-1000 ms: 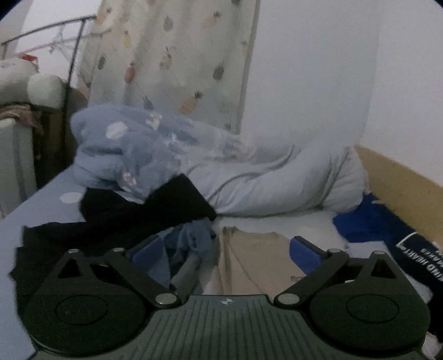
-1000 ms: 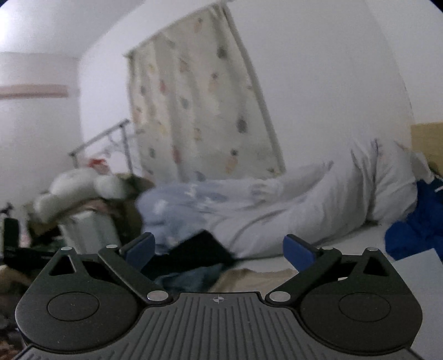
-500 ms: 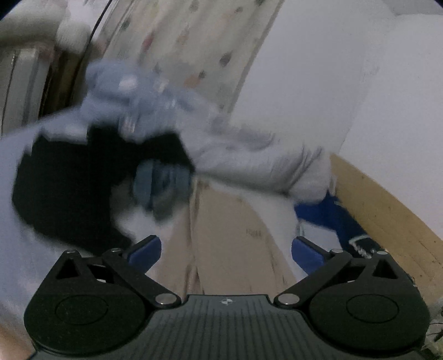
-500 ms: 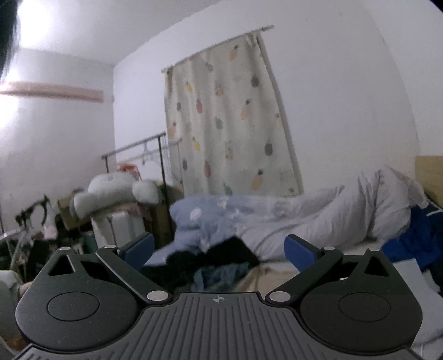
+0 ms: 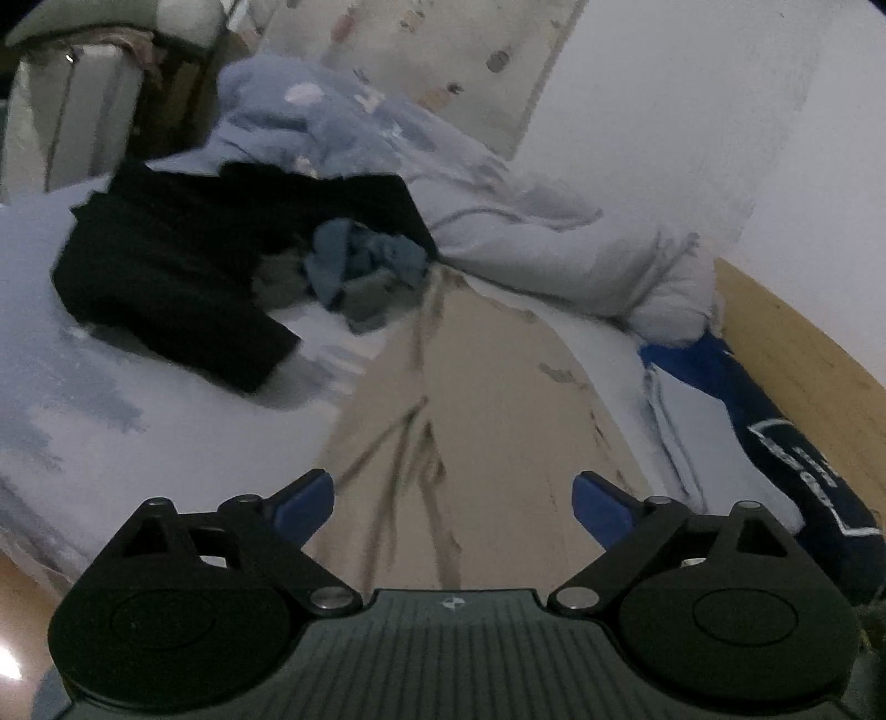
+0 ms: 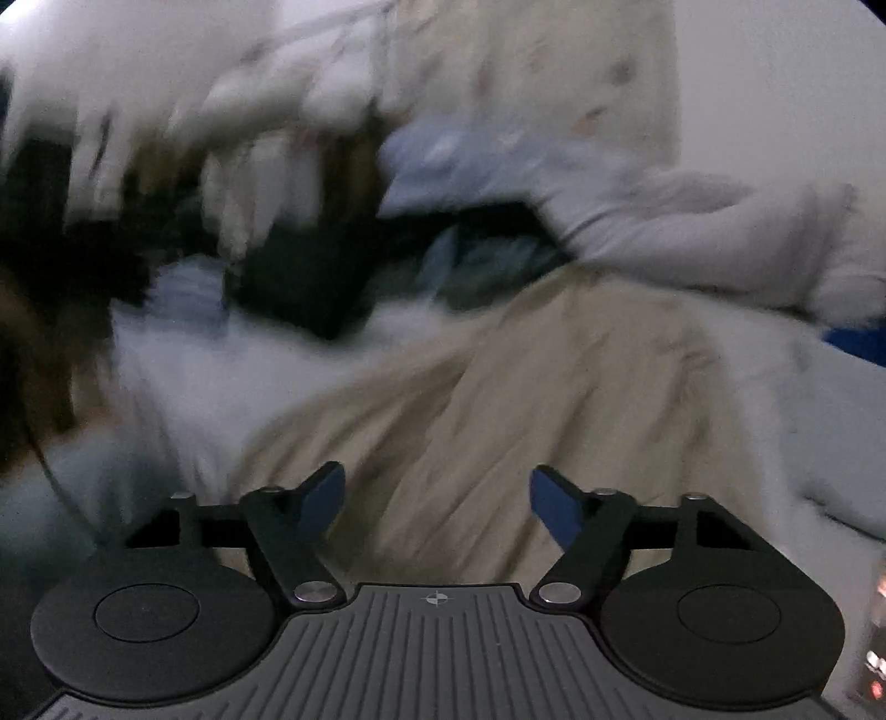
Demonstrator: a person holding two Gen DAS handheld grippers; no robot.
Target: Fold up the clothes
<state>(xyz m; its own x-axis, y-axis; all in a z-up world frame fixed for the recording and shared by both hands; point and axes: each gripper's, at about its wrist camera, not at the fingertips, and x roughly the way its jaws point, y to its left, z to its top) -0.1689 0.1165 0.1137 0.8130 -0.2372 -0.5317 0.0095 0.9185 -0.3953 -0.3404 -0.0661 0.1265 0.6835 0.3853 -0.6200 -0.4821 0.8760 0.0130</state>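
Observation:
A beige garment [image 5: 487, 399] lies spread lengthwise on the bed, creased down its left side. My left gripper [image 5: 454, 507] hovers open over its near end, blue pads wide apart with only cloth seen below the gap. In the blurred right wrist view the same beige garment [image 6: 498, 399] fills the middle. My right gripper [image 6: 437, 498] is above it with its jaws closing, the pads still apart and nothing pressed between them. Farther back lie a black garment [image 5: 183, 260] and a crumpled blue-grey garment [image 5: 360, 266].
A bunched pale blue duvet [image 5: 498, 205] runs along the far side of the bed. A dark blue garment with white lettering [image 5: 797, 459] lies at the right by the wooden bed edge [image 5: 803, 343]. A patterned curtain [image 5: 443, 50] hangs behind.
Both grippers have dropped and tipped down toward the bed; the beige garment now fills each view. The right gripper's pads have drawn closer together, and its view is smeared by motion.

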